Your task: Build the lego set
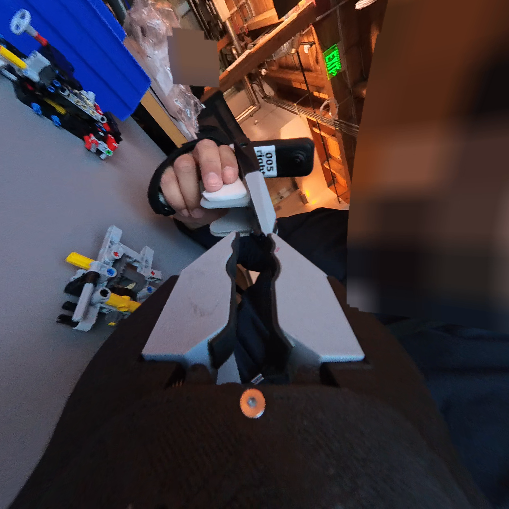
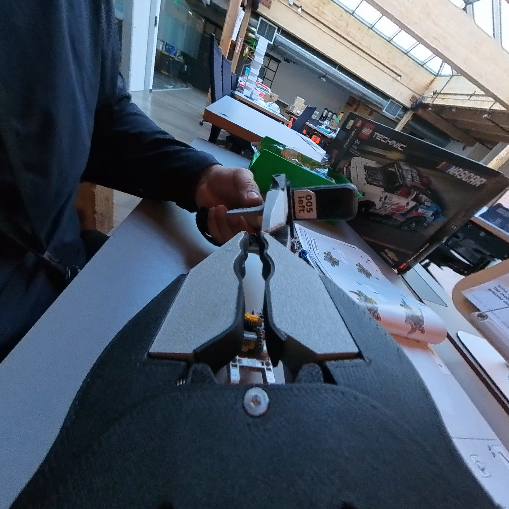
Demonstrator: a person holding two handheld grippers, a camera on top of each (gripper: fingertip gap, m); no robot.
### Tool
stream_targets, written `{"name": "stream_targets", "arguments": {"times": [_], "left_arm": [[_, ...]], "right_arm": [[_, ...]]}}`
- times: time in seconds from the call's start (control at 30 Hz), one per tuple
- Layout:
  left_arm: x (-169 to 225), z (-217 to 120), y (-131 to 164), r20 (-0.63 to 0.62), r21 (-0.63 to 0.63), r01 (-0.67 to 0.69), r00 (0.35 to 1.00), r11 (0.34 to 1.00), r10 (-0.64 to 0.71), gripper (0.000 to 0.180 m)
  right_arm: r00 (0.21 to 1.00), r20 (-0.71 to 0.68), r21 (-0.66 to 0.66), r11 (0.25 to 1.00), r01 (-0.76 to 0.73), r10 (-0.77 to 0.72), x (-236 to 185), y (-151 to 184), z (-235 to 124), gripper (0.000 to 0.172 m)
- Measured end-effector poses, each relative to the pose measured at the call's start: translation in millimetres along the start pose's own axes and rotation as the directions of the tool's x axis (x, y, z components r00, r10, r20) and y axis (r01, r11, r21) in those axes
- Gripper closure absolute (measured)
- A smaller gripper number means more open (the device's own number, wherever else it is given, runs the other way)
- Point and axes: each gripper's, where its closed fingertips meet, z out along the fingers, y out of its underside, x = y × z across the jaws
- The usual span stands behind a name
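Pinching a tiny dark piece (image 2: 253, 242) at its tips, the right tool (image 2: 253, 239) is nearly closed, the left tool (image 1: 253, 237) part-open beside it above the worktop (image 1: 41, 220); looks light, stiff, slippery, best tip-gripped.

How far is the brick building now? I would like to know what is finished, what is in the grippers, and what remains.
Done: a grey-and-yellow assembly and a larger black assembly stand built on the table, apart. In hand: the right gripper pinches a small dark piece, tip to tip with the left gripper; whether the left grips it is unclear. Left: both assemblies are separate, and the instruction booklet lies open.
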Motion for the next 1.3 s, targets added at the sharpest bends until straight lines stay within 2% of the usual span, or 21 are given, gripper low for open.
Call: {"name": "stream_targets", "arguments": {"times": [0.07,0.2,0.27,0.4,0.63,0.73,0.9,1.0,1.13,1.23,1.3], "left_arm": [[5.9,1.7,1.7,-0.049,-0.005,0.017,0.999,1.000,-0.017,0.169],[7.7,2.5,2.3,-0.062,-0.001,0.017,0.998,1.000,-0.017,0.171],[4.2,-1.0,-3.9,-0.035,0.038,0.009,0.999,0.999,-0.007,0.173],[-5.6,-15.7,-24.2,0.047,0.169,-0.022,0.999,0.985,0.014,0.174],[-2.0,-17.1,-37.0,0.211,0.232,-0.246,0.957,0.941,0.198,0.175],[1.4,-8.7,-26.0,0.227,0.152,-0.300,0.938,0.942,0.262,0.175],[-3.2,-15.1,-20.1,0.313,0.037,-0.471,0.843,0.881,0.437,0.174],[-7.5,-19.8,-19.9,0.350,0.037,-0.525,0.804,0.850,0.481,0.174],[-26.4,-37.3,-22.2,0.507,-0.027,-0.601,0.681,0.799,0.529,0.174],[-25.6,-44.3,-28.0,0.541,-0.050,-0.639,0.628,0.767,0.559,0.175],[-28.3,-48.0,-29.6,0.556,-0.052,-0.639,0.620,0.767,0.554,0.175]], "right_arm": [[1.000,0.001,-0.002,1.000,0.027,-0.027,-3.2,-1.6,0.9,0.167],[0.999,-0.007,0.004,0.999,0.039,-0.039,-3.1,-3.7,0.3,0.167],[0.999,-0.033,-0.008,1.000,0.027,-0.028,1.6,-1.1,0.8,0.167],[0.988,-0.154,-0.110,0.993,-0.035,0.018,24.1,19.7,-0.1,0.166],[0.954,-0.214,-0.058,0.972,-0.228,0.211,36.1,20.7,0.1,0.154],[0.957,-0.192,-0.050,0.972,-0.230,0.217,29.4,18.1,2.9,0.153],[0.972,-0.213,-0.116,0.986,-0.124,0.098,27.5,22.9,-0.4,0.156],[0.973,-0.212,-0.158,0.979,-0.128,0.093,29.5,33.3,-1.3,0.157],[0.961,-0.268,-0.175,0.977,-0.120,0.070,45.4,40.7,-13.5,0.165],[0.940,-0.326,-0.156,0.976,-0.155,0.098,64.2,48.0,-24.7,0.166],[0.922,-0.367,-0.151,0.970,-0.189,0.123,77.6,57.5,-30.9,0.166]]}}
